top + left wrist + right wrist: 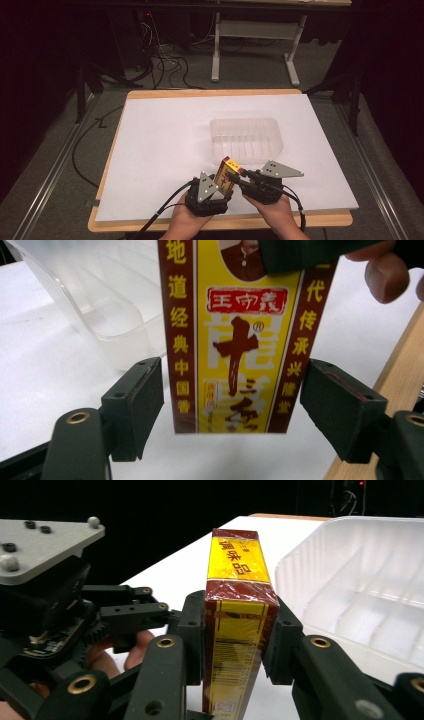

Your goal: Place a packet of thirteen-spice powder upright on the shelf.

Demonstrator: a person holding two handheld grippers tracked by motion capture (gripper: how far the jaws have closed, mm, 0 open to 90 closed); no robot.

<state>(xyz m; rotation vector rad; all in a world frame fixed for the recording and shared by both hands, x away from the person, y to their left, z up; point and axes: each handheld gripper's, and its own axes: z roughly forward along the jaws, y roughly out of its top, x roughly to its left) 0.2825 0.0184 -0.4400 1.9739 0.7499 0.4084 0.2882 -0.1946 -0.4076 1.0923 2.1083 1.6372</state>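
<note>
Right gripper view, yellow-and-maroon box (239, 625) (film-wrapped, barcode on edge) clamped by right gripper (239, 650), left gripper (230, 405) apart.

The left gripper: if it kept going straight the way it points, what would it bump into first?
Probably the yellow and dark red cardboard box, which already stands between the left gripper's open jaws. Behind it lies the clear plastic tray.

High overview, two close box (227, 175) views

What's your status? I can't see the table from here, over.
Right gripper shut on the yellow box. Left gripper open, jaws either side of it, not touching. Clear tray just beyond, nothing between.
</note>
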